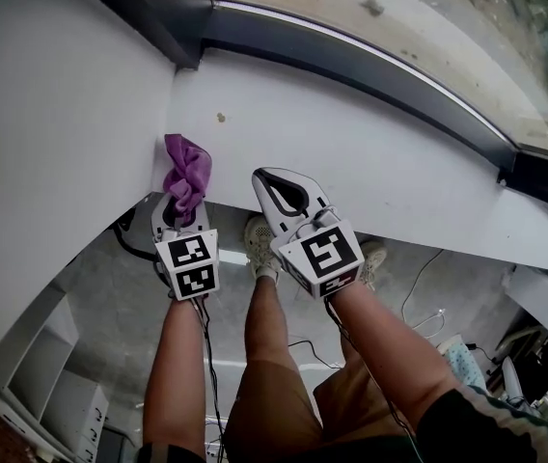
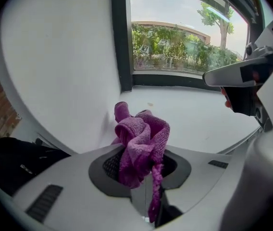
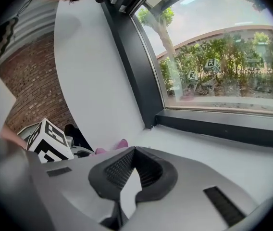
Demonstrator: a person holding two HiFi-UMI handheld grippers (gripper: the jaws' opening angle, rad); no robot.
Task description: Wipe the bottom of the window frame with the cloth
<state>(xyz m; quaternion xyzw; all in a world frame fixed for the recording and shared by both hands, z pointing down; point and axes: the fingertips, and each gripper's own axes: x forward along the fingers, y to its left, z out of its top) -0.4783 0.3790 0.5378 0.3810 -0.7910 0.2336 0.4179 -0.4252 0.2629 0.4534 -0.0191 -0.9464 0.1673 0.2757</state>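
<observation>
**Left gripper grips purple cloth at the sill's left end**

Left gripper (image 1: 183,208) has its jaws closed on a bunched purple cloth (image 1: 187,170), which bulges out past the tips in loose folds. In the left gripper view the cloth (image 2: 140,146) fills the hollow between the dark pads, and one thin strip hangs down toward the camera. The cloth sits over the near left part of the white windowsill (image 1: 370,162), just beside the white side wall (image 1: 52,114). Whether it touches the sill cannot be told.

The right gripper (image 1: 274,185) is just to the right of the left one, also over the near edge of the sill. Its jaws are drawn together at the tips with nothing between them. In its own view only a thin wedge of white sill shows through the pads of the right gripper (image 3: 130,166).

At the far side of the sill runs the dark bottom of the window frame (image 1: 351,61), well apart from the cloth, with glass and greenery beyond. A small brownish speck (image 1: 221,118) lies on the sill between cloth and frame. Below the sill's near edge, the person's legs (image 1: 264,355) stand on a grey floor (image 1: 100,307).
</observation>
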